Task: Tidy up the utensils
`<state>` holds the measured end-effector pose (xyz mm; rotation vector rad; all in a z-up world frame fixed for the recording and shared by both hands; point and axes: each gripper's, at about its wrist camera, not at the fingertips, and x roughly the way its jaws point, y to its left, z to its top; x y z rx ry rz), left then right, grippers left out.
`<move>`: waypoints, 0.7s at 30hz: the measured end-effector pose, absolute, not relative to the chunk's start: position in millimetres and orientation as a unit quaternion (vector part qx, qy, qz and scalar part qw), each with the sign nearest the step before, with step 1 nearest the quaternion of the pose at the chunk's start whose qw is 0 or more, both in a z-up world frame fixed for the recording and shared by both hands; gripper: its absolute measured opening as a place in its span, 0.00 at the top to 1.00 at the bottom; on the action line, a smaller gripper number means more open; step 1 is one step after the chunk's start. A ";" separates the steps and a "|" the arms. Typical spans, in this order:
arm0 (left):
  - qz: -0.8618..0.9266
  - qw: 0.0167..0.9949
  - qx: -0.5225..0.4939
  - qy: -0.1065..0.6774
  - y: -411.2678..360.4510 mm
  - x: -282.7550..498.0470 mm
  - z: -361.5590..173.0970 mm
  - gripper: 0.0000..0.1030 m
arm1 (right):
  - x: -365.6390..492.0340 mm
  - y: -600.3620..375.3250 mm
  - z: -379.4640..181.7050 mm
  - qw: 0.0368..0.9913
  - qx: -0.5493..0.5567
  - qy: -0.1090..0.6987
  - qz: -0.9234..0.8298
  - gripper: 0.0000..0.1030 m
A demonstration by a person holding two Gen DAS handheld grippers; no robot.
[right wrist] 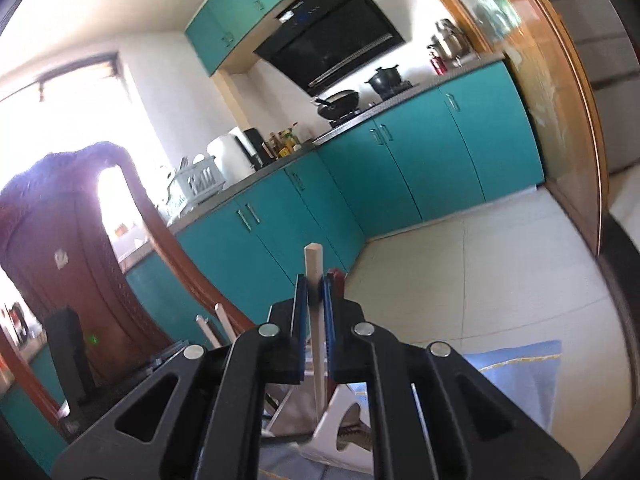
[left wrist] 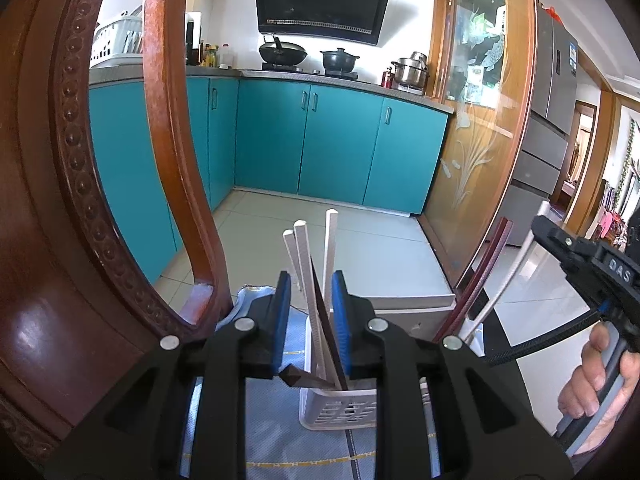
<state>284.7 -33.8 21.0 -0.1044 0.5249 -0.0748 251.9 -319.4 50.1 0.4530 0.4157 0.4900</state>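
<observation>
A white slotted utensil basket (left wrist: 340, 410) stands on a blue cloth (left wrist: 280, 432) and holds several white chopsticks (left wrist: 330, 248) and a dark brown one (left wrist: 326, 320). My left gripper (left wrist: 310, 304) is open above it, with the sticks standing between its blue pads. My right gripper (right wrist: 315, 312) is shut on a white chopstick (right wrist: 313, 268) and a dark red one (right wrist: 336, 280), held upright. In the left wrist view these two sticks (left wrist: 486, 276) lean at the right, under the right gripper's body (left wrist: 592, 264). A white holder (right wrist: 344, 428) lies below the right gripper.
A carved wooden chair back (left wrist: 60, 200) fills the left side. Teal kitchen cabinets (left wrist: 320, 140) and a tiled floor (left wrist: 380, 248) lie beyond. A glass sliding door (left wrist: 480, 120) stands at the right. The cloth also shows in the right wrist view (right wrist: 520, 372).
</observation>
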 end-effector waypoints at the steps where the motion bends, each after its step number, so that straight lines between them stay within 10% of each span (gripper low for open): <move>1: -0.037 0.964 -0.052 0.258 -32.7 283.2 21.4 0.79 | 249.5 -319.4 48.9 0.923 0.215 0.208 0.241 0.92; 9: -0.042 0.973 -0.049 0.221 -27.7 251.4 32.6 0.68 | 209.5 -332.8 64.9 0.935 0.192 0.204 0.218 0.80; 21: -0.027 0.988 0.059 0.142 -45.8 114.1 36.5 0.28 | 39.7 -277.7 56.7 0.979 0.011 0.166 0.115 0.26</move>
